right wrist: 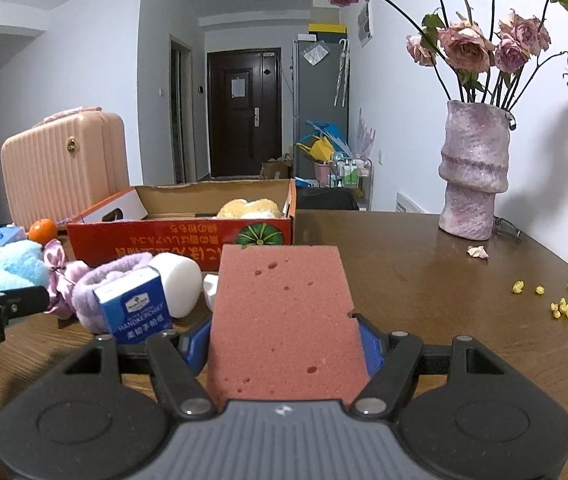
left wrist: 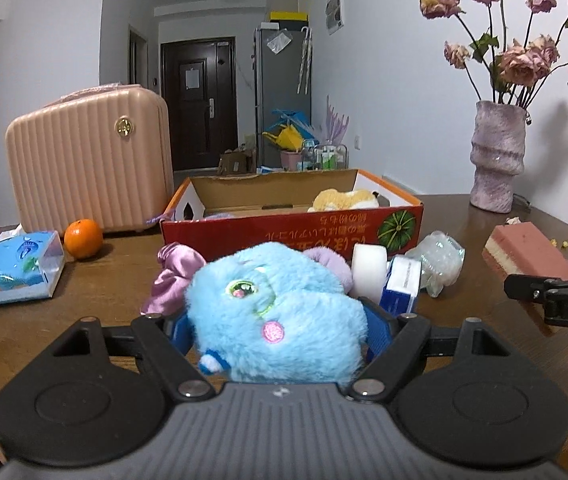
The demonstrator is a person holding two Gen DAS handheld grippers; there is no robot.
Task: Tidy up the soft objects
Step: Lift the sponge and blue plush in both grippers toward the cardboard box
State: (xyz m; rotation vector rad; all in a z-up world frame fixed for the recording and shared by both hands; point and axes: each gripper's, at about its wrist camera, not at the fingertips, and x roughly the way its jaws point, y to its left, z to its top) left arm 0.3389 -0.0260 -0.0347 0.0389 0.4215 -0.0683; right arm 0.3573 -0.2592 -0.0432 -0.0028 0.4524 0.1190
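Left wrist view: the left gripper clamps a blue plush toy above the table, short of the red cardboard box. Right wrist view: the right gripper grips a pink sponge, near the same box.

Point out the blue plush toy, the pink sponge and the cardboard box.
blue plush toy (left wrist: 280, 312), left wrist view, on its furry face.
pink sponge (right wrist: 284, 320), right wrist view, on its top face.
cardboard box (left wrist: 268, 232), left wrist view, on its red front wall.
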